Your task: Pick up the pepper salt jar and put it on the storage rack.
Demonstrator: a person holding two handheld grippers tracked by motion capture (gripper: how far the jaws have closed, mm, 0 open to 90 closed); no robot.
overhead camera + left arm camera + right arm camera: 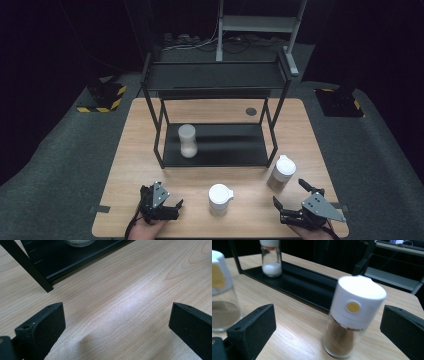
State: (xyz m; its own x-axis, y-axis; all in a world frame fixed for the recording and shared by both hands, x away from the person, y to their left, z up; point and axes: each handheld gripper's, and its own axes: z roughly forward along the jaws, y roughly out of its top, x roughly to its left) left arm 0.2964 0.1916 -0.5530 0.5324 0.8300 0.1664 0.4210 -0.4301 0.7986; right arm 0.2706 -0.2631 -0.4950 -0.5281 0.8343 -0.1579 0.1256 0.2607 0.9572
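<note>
Three clear glass shakers with white plastic caps: brown-filled shaker [352, 317] upright on light wooden table [300, 140], between spread jaws of right gripper [292, 196]; another brown-filled shaker [220, 199] mid-table; white-filled shaker [187, 140] on black metal rack [220, 80] lower shelf. Left gripper [167, 200] agape, empty.

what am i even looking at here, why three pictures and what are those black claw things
A person sits at a wooden table, holding a two-jaw grasping tool in each hand: the left tool and the right tool. One picture looks down from above; the other two come from cameras riding on each tool, looking out between its black jaws. Both tools are open and hold nothing. On the table stand a black shelf rack and two white-capped jars, a middle jar and a right jar of brown powder. A third jar sits on the rack's bottom shelf.
</note>
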